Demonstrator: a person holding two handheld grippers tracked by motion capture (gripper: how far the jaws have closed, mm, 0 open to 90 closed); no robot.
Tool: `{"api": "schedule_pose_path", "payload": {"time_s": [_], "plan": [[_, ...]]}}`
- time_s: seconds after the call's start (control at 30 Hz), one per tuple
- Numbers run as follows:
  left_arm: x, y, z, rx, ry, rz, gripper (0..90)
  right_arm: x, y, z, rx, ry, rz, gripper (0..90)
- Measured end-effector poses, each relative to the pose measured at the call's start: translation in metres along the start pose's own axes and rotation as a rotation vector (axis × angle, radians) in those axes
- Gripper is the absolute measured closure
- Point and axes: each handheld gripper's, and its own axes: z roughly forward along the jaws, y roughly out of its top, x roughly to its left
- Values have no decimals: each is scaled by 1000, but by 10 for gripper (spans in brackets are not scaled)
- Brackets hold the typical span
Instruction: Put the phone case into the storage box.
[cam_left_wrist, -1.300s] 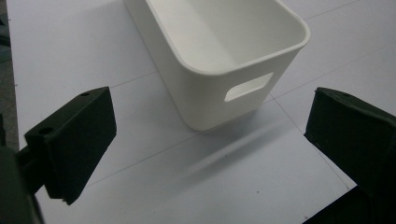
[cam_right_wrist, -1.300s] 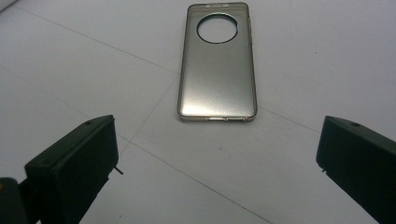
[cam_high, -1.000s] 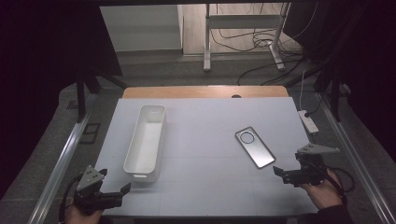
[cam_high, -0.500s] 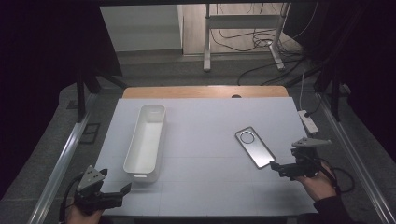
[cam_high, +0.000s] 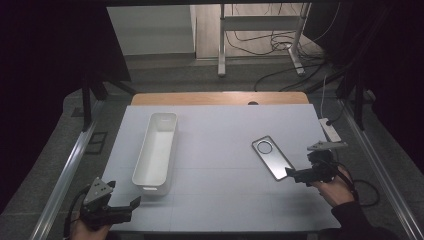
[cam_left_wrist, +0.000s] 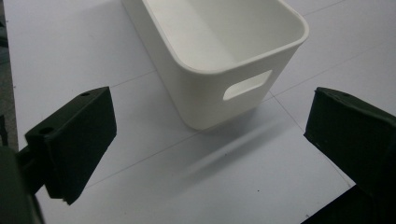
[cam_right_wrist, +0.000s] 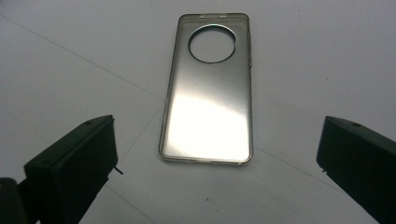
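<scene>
A long white bin (cam_high: 156, 150) stands on the left half of the white table (cam_high: 225, 200), its handle-slot end facing me. My left gripper (cam_high: 131, 206) rests at the front left corner, open, just short of that end; in the left gripper view the bin (cam_left_wrist: 219, 42) sits ahead of the wide-apart jaws of the left gripper (cam_left_wrist: 212, 140). A clear phone case (cam_high: 271, 157) with a round camera hole lies flat at the right. My right gripper (cam_high: 291, 174) is open at the case's near end. In the right gripper view the case (cam_right_wrist: 210, 107) lies between and beyond the right gripper (cam_right_wrist: 215, 161).
A white power strip (cam_high: 330, 129) lies at the table's right edge, with cables trailing on the floor beyond. A wooden strip (cam_high: 220, 98) runs along the far edge. Metal rails (cam_high: 70, 170) flank both sides of the table.
My right gripper has moved left and forward, up to the near end of the phone case. The left gripper has stayed put.
</scene>
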Motion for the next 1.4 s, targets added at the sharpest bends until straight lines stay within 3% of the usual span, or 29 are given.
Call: {"api": "schedule_pose_path", "payload": {"time_s": [1.0,1.4], "plan": [[1,0,0,0,-13,0,31,-20,22,34,78,-11,15,0],[1,0,0,1,-13,4,32,-21,33,45,77,-18,4,0]]}}
